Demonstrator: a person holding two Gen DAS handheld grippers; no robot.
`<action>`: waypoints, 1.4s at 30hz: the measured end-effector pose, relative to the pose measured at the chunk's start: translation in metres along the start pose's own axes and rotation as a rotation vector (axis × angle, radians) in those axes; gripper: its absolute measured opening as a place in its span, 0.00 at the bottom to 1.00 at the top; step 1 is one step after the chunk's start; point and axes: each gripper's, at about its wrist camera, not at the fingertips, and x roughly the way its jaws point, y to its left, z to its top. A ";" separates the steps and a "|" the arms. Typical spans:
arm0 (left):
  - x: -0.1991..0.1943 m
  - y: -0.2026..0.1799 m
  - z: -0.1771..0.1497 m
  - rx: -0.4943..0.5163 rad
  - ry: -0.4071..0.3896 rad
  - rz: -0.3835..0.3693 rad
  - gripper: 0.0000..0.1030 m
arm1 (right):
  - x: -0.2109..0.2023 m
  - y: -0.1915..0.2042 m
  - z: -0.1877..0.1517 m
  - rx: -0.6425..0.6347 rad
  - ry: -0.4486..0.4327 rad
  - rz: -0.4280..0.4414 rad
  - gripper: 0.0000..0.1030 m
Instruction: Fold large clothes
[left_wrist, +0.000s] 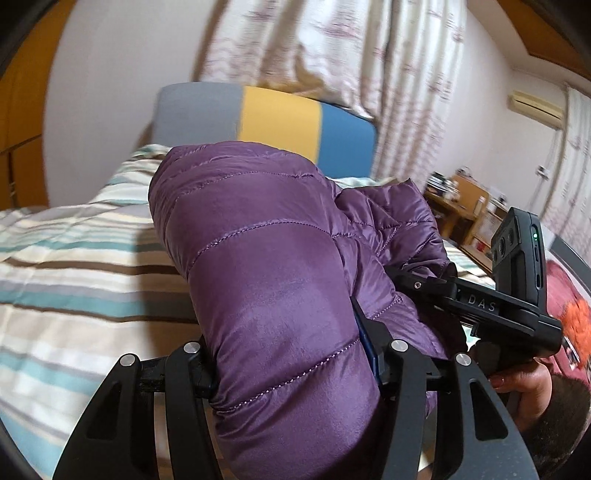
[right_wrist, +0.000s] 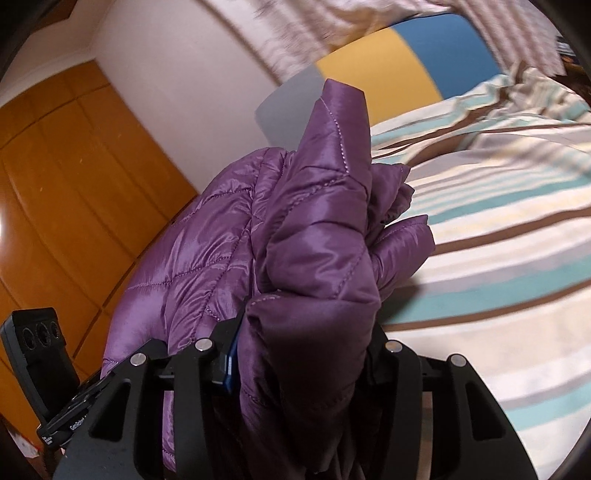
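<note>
Nearest the lens in the left wrist view, the left hand-held gripper (left_wrist: 291, 365) is clamped on a thick quilted fold of the purple down jacket (left_wrist: 258, 266); the padded fabric fills the gap between the two black fingers and bulges above them. In the right wrist view, the right hand-held gripper (right_wrist: 299, 354) is likewise closed on a bunched section of the same jacket (right_wrist: 317, 236), with a blue pad visible on the inner face of its left finger (right_wrist: 231, 365), pressed against the cloth.

The jacket is held up off the bed (left_wrist: 74, 258), spanning between both grippers. One stitched corner stands up above the bunch in the right wrist view. Whether any part of the jacket touches the bedding cannot be determined.

The bed carries a striped cover (right_wrist: 498, 240) in cream, teal, brown and grey. At its far end stands a headboard (left_wrist: 280, 122) in grey, yellow and blue panels. Patterned curtains (left_wrist: 332, 48) hang behind it. Wooden wardrobe doors (right_wrist: 74, 184) line the wall on the left of the right wrist view.

The right hand-held gripper's body and its camera unit (left_wrist: 517, 254) appear at the right edge of the left wrist view, with the person's right hand (left_wrist: 524, 387) beneath it. Frames show motion blur toward the edges.
</note>
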 end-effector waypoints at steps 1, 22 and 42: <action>-0.003 0.008 0.000 -0.014 0.000 0.016 0.53 | 0.012 0.006 0.002 -0.011 0.013 0.006 0.46; -0.034 0.128 -0.043 -0.231 0.031 0.331 0.92 | 0.159 0.050 0.000 -0.182 0.186 -0.086 0.82; 0.049 0.142 0.077 -0.163 0.217 0.603 0.95 | 0.179 0.079 0.074 -0.225 0.069 -0.448 0.91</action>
